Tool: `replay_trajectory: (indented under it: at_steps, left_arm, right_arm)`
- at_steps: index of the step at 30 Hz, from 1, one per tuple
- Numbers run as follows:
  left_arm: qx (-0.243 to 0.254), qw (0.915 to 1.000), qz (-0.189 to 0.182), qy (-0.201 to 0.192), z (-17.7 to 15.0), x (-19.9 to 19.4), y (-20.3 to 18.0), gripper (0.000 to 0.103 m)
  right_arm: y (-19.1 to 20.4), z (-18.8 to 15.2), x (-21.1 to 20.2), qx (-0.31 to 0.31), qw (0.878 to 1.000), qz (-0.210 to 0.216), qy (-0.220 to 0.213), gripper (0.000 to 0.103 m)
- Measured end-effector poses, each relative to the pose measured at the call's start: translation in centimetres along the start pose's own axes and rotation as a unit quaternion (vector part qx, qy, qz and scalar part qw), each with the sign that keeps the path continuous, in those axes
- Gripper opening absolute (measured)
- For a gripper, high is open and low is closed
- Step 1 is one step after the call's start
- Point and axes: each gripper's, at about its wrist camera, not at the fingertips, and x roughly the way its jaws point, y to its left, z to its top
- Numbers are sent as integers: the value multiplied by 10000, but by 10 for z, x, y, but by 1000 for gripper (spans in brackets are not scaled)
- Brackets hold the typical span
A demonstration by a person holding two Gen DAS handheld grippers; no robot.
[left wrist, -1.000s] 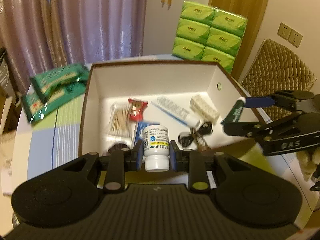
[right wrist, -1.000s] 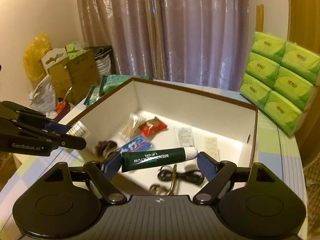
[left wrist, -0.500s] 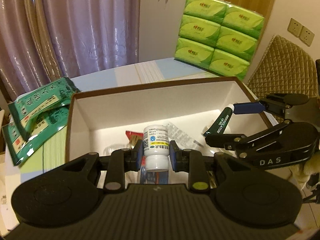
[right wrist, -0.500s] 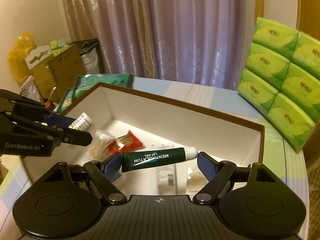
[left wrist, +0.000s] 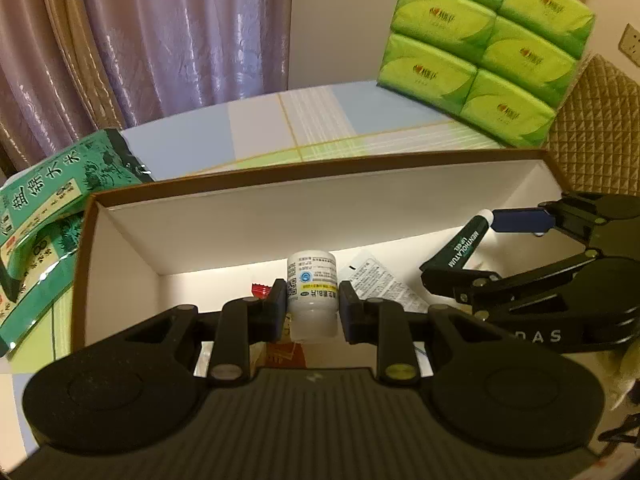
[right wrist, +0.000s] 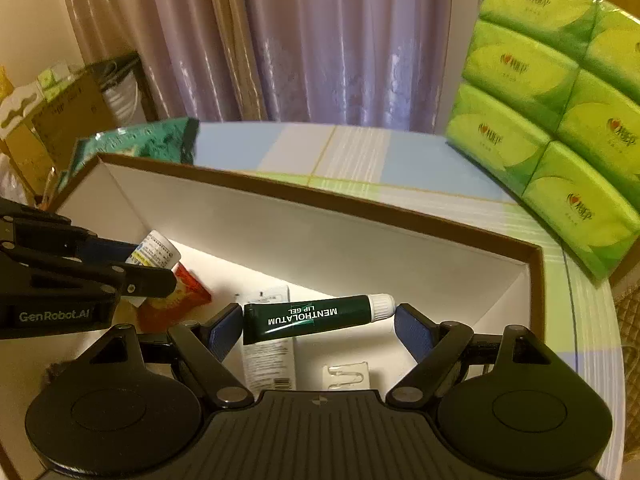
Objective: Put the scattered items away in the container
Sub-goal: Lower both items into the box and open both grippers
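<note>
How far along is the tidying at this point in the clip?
Done: the box already holds a red packet, a white sachet and other small items. In hand: the left gripper grips a white pill bottle, and the right gripper a green lip gel tube, both inside the box. Left: releasing both.

Box point(left wrist: 120, 264) floor mostly hidden behind tongs bodies; tissue packs point(right wrist: 560, 120) cut by frame edge.
</note>
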Motion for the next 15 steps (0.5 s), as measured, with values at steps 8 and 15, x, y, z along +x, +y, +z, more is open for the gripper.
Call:
replay_trajectory:
  at_steps: [8, 15]
  left_arm:
    - [27, 9999, -11, 145, 5, 25, -3, 23]
    - [-63, 9997, 49, 222, 10, 38, -2, 23]
  right_arm:
    - [-6, 1, 19, 72, 9994, -168, 307, 80]
    - [-7, 2, 23, 88, 9990, -280, 334, 80]
